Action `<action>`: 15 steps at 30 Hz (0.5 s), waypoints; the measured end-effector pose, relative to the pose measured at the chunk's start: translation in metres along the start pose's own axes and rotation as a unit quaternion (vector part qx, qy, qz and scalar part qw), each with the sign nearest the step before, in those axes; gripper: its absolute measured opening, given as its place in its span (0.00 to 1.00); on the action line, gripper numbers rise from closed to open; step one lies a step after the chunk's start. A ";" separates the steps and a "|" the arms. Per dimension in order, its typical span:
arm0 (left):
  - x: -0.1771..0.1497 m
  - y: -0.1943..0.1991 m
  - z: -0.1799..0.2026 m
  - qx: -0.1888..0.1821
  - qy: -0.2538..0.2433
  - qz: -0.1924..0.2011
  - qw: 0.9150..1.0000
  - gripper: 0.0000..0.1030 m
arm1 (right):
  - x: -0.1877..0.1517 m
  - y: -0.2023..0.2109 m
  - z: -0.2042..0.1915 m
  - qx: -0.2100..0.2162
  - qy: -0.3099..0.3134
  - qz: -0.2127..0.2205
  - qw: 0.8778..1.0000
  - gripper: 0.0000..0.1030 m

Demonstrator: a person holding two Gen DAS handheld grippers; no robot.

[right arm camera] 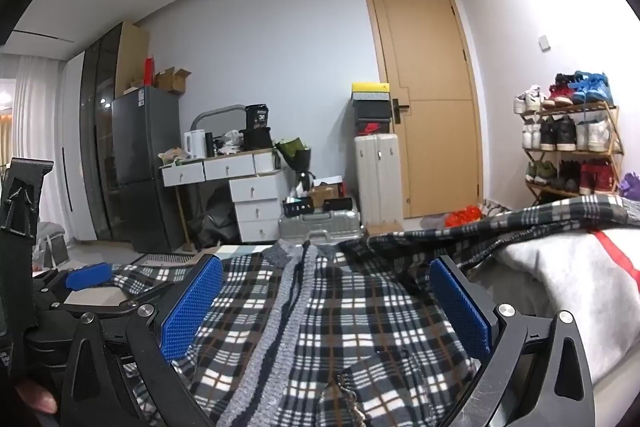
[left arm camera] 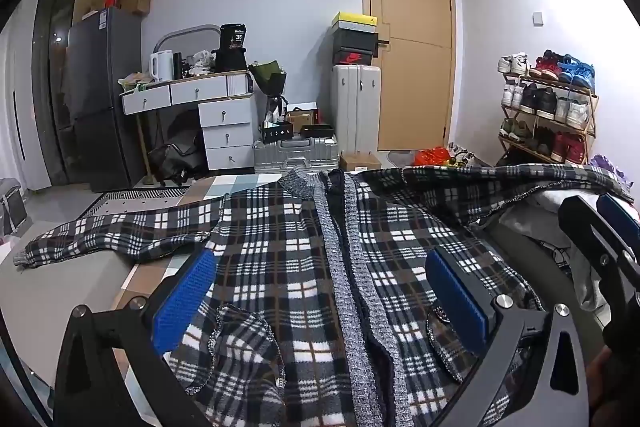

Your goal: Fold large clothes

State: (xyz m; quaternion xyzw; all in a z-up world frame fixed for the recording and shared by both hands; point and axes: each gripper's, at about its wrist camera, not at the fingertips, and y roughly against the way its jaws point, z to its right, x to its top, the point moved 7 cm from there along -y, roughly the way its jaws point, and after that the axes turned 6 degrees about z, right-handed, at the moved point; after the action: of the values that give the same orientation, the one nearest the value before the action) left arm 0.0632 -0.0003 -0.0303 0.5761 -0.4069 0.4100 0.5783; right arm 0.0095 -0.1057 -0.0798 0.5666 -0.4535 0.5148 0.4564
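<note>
The left tongs (left arm camera: 320,301) are spread wide, pinching nothing. Their blue pads (left arm camera: 182,303) stand either side of the lower front of the plaid jacket (left arm camera: 280,239), which lies flat and face up directly beneath and ahead of them. The grey knit placket (left arm camera: 340,267) of the jacket runs lengthwise between the two pads.

The right tongs (right arm camera: 326,303) are likewise spread wide and hold nothing. The jacket (right arm camera: 340,307) lies under and between their pads (right arm camera: 460,301), with the placket just left of centre. The right tongs stand just beside the left tongs, on the jacket's right side.

From the jacket body, one sleeve (left arm camera: 112,231) extends flat to the left. The other sleeve (left arm camera: 500,183) drapes to the right over a heap of grey clothing (right arm camera: 560,287).

Beyond the jacket collar, a silver suitcase (left arm camera: 294,153) lies on the floor. Behind it stand a white drawer unit (left arm camera: 226,131), a white upright suitcase (left arm camera: 356,107), a wooden door (left arm camera: 412,47) and, to the right, a shoe rack (left arm camera: 548,107).
</note>
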 end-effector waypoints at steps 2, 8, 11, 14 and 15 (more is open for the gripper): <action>-0.001 0.000 0.001 0.000 0.001 -0.001 1.000 0.99 | 0.000 -0.001 0.000 0.000 0.000 -0.001 1.000 1.00; -0.002 0.001 0.005 -0.001 0.005 -0.003 1.000 0.99 | -0.001 -0.001 0.000 0.000 -0.001 0.000 1.000 1.00; -0.003 -0.003 0.001 -0.003 0.009 -0.005 1.000 0.99 | -0.001 -0.001 0.000 0.001 -0.001 -0.001 1.000 1.00; -0.006 -0.003 0.000 -0.002 0.006 -0.002 1.000 0.99 | -0.001 0.000 0.000 0.001 -0.001 0.000 1.000 1.00; -0.006 -0.004 -0.001 0.000 0.004 0.000 1.000 0.99 | -0.001 -0.001 0.000 0.000 -0.001 0.001 1.000 1.00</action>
State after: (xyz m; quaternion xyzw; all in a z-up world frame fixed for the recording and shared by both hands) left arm 0.0648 0.0002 -0.0367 0.5744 -0.4044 0.4120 0.5804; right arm 0.0100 -0.1059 -0.0808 0.5670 -0.4540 0.5148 0.4554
